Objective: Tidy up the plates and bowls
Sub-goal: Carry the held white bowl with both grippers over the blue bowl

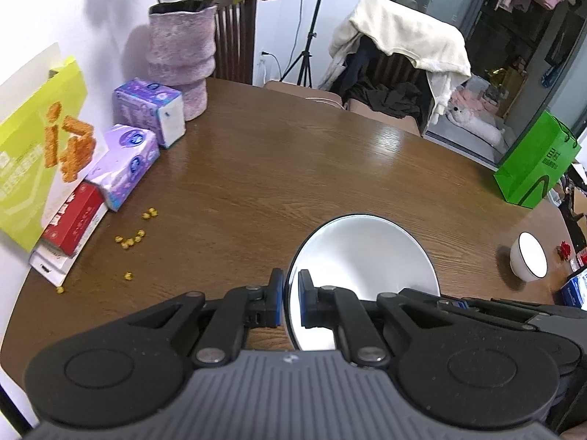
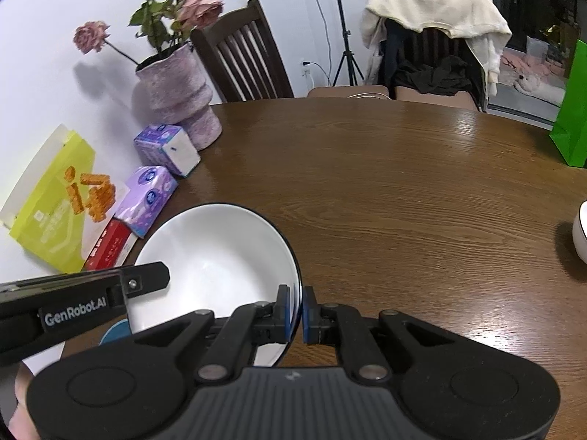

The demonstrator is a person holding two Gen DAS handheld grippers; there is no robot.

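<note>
Both tools clenched on one white plate (image 2: 216,256), left tool (image 1: 291,299) on its left rim, right tool (image 2: 295,313) on its right rim, plate held above the bench (image 1: 293,168) near its front edge. Keep both level, move together; small bowl (image 1: 528,260) sits at right edge.

The white plate (image 1: 361,256) had a thin dark rim and a shallow, dished interior. It sat in the lower centre of the left wrist view and lower left of the right wrist view, tilted, above the tabletop. A small white bowl (image 1: 529,259), also dark-rimmed, stood upright at the right edge.
</note>
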